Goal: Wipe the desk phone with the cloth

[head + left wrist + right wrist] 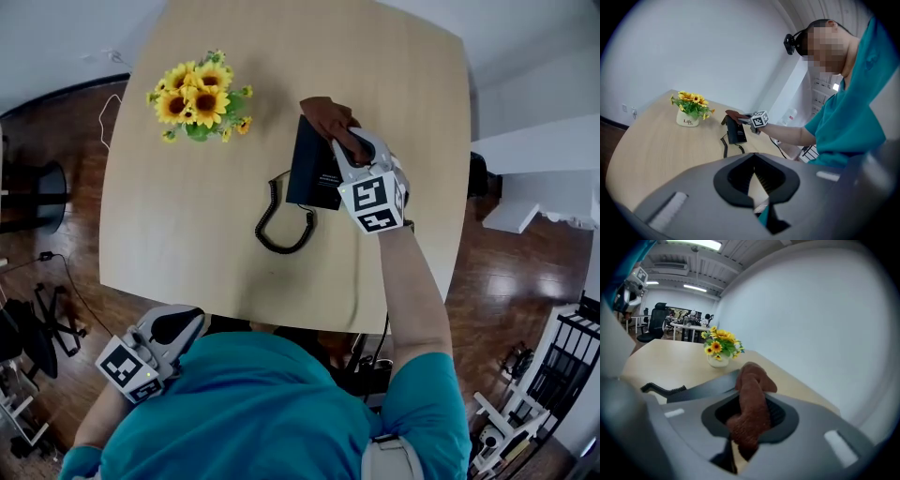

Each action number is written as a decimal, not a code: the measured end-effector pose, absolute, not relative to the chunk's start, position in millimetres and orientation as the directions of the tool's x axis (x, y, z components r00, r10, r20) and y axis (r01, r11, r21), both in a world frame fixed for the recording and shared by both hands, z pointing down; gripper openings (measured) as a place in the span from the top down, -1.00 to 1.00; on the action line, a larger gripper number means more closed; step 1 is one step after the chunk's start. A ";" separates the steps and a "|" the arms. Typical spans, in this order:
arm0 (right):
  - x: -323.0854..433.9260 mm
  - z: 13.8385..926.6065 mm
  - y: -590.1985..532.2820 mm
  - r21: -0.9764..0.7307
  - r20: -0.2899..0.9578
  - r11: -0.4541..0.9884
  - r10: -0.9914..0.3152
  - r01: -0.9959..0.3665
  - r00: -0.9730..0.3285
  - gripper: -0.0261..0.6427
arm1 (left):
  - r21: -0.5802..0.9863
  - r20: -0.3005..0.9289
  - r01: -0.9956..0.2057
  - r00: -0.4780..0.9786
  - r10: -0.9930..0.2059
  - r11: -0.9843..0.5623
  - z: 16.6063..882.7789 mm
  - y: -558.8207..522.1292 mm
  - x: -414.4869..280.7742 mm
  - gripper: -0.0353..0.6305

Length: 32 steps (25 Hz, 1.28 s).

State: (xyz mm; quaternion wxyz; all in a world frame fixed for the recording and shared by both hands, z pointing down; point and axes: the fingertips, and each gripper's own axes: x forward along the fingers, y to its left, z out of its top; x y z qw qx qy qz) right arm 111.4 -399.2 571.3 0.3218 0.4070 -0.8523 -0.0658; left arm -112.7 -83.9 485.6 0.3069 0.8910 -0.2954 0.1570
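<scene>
The black desk phone (312, 169) lies on the light wooden table (187, 225), with its coiled cord (277, 223) looping toward me. My right gripper (349, 142) is shut on a brown cloth (328, 116) and holds it over the phone's far end. In the right gripper view the cloth (752, 401) hangs bunched between the jaws, with the phone (701, 389) just beyond. My left gripper (173, 328) is held off the table's near edge, by my body, shut with nothing in it (754, 180). From there the phone (737, 133) and the cloth (732, 114) show far off.
A white pot of yellow sunflowers (199, 98) stands left of the phone near the table's far side. Dark wood floor surrounds the table, with a chair base (52, 314) at the left and white furniture (525, 178) at the right.
</scene>
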 end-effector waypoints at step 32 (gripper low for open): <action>124.5 607.7 -482.8 -0.536 0.447 0.735 -0.170 -0.416 -0.878 0.67 | 0.493 0.495 -0.713 0.701 -0.513 -0.498 490.9 -84.6 -144.3 0.88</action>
